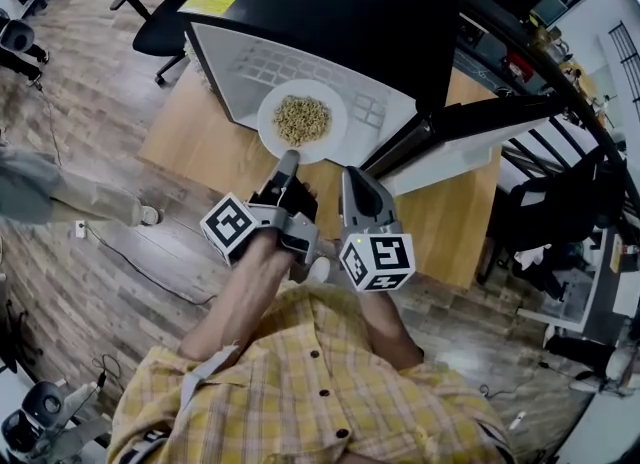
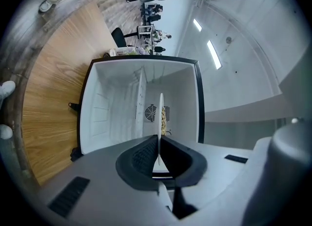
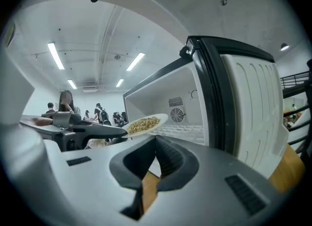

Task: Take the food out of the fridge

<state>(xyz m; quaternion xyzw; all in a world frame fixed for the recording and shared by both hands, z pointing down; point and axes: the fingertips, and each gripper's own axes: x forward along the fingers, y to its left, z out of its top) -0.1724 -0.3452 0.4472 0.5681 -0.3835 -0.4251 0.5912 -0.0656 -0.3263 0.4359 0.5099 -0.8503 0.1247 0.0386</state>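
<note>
Our left claw (image 2: pixel 159 144) grips a round white plate of beige food (image 1: pixel 335 120), seemingly almost clear of the open black fridge (image 1: pixel 340 12). Our right claw (image 3: pixel 156 142) is closed, empty.

Overhead head view, gripper views facing fridge (image 1: pixel 330 12)

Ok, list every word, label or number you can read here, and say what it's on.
Yellow sticker on the fridge: print too small to read.
Marker cubes on the left gripper and right gripper: black squares only, no words.
Plate: no print.
Nothing else readable.
</note>
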